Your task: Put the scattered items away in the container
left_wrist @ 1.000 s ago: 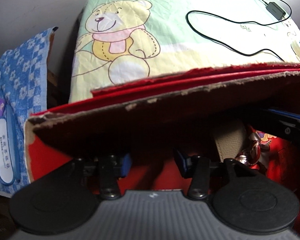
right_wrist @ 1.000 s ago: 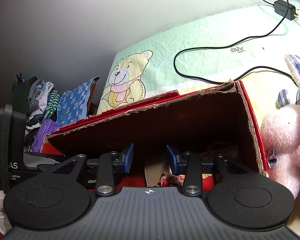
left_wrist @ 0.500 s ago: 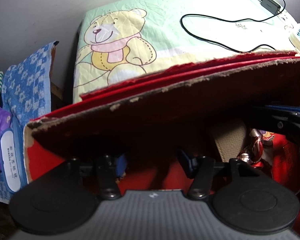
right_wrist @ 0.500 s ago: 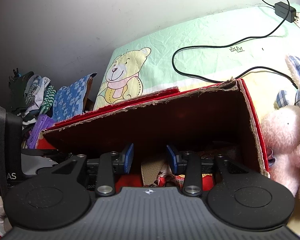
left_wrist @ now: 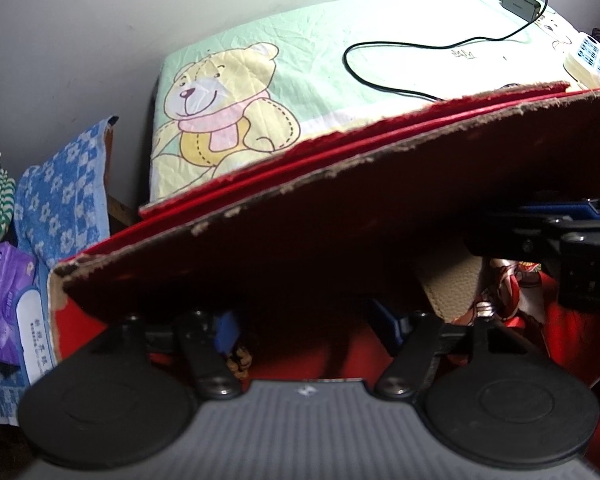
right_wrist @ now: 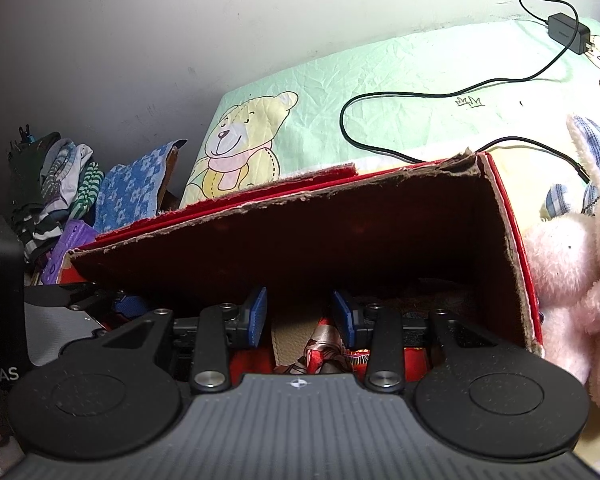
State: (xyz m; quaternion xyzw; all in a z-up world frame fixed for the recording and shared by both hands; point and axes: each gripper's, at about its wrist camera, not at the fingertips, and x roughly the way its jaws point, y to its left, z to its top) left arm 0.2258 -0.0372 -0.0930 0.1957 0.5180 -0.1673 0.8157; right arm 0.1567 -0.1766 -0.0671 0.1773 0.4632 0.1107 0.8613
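Your red cardboard box (right_wrist: 380, 232), ragged along its torn brown rim, sits on the bear-print sheet (right_wrist: 400, 76). Inside lie a tan leather piece (left_wrist: 452, 288) and a red patterned scarf (right_wrist: 324, 344), touching each other. Your left gripper (left_wrist: 306, 326) and right gripper (right_wrist: 300, 316) both reach into the box, fingers spread with nothing between them. A pink plush rabbit (right_wrist: 572, 260) leans against the box's outer right wall; a black charger cable (right_wrist: 440, 96) lies beyond.
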